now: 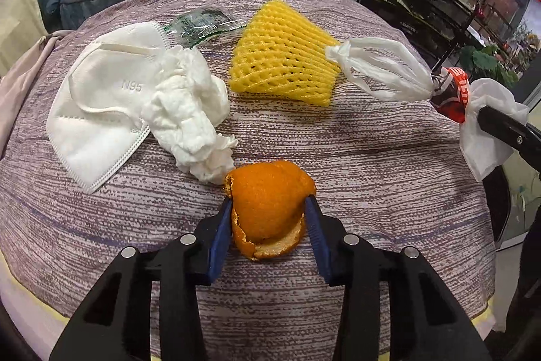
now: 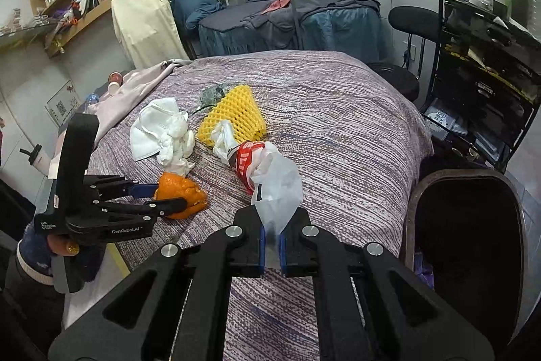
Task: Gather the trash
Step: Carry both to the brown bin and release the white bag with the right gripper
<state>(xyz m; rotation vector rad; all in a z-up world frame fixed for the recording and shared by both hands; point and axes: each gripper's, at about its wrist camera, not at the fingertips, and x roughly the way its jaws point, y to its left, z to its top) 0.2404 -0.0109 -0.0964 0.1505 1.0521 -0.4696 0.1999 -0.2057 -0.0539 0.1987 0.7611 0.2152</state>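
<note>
— Two grippers, both busy? What do you have in each?

— My left gripper [image 1: 269, 208] has its blue pads pressed on either side of a curled orange peel [image 1: 268, 202], dimpled outside, pale and ragged along its torn rim; it sits on the near part of the bed. My right gripper [image 2: 272, 241] is closed tight on a thin, crinkly white plastic bag [image 2: 275, 188] with a red printed band, its knotted end trailing toward the netting.

— And the rest of the trash?

— On the ribbed mauve bedspread [image 1: 389, 192]: a stiff folded N95 mask [image 1: 101, 104] with a crumpled tissue [image 1: 189, 114] lying across its edge and nearly touching the peel; a yellow foam fruit net [image 1: 284, 60], wedge-shaped and latticed; a shiny green wrapper [image 1: 199, 24] just behind them.

— Room to move?

— The middle and right of the bedspread lie bare. Beyond the bed's right edge stands a dark, oval-mouthed bin [image 2: 470, 235], close to my right gripper; a black shelving cart [image 2: 487, 56] stands behind it.
</note>
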